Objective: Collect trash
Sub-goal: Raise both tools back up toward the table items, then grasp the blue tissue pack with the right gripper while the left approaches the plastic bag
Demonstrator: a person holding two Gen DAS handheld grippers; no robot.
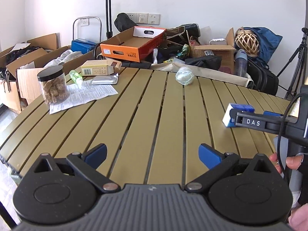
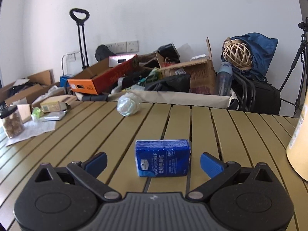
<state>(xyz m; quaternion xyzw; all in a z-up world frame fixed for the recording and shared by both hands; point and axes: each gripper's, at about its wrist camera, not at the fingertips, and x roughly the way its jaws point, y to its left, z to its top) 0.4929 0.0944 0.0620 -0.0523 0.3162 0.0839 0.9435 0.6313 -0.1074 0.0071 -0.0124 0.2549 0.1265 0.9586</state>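
Observation:
A blue tissue pack [image 2: 162, 157] lies on the olive slatted table [image 2: 77, 144], between the open fingers of my right gripper [image 2: 153, 162], untouched. It also shows in the left wrist view [image 1: 230, 113], partly hidden by the right gripper [image 1: 240, 115]. My left gripper [image 1: 153, 154] is open and empty above bare table [image 1: 134, 115]. A crumpled clear plastic ball [image 1: 184, 75] [image 2: 128, 104] sits at the far edge. At the far left lie a printed paper sheet [image 1: 84, 96], a foil blister pack [image 1: 105, 79], a small green bottle [image 1: 75, 77] and a yellow carton [image 1: 98, 68].
A black-lidded jar of brown snacks [image 1: 53, 84] stands on the paper. A tan cylinder [image 2: 299, 150] stands at the table's right edge. Behind the table are cardboard boxes, an orange box [image 1: 132, 44], bags, a trolley handle [image 1: 108, 9] and a tripod [image 1: 296, 65].

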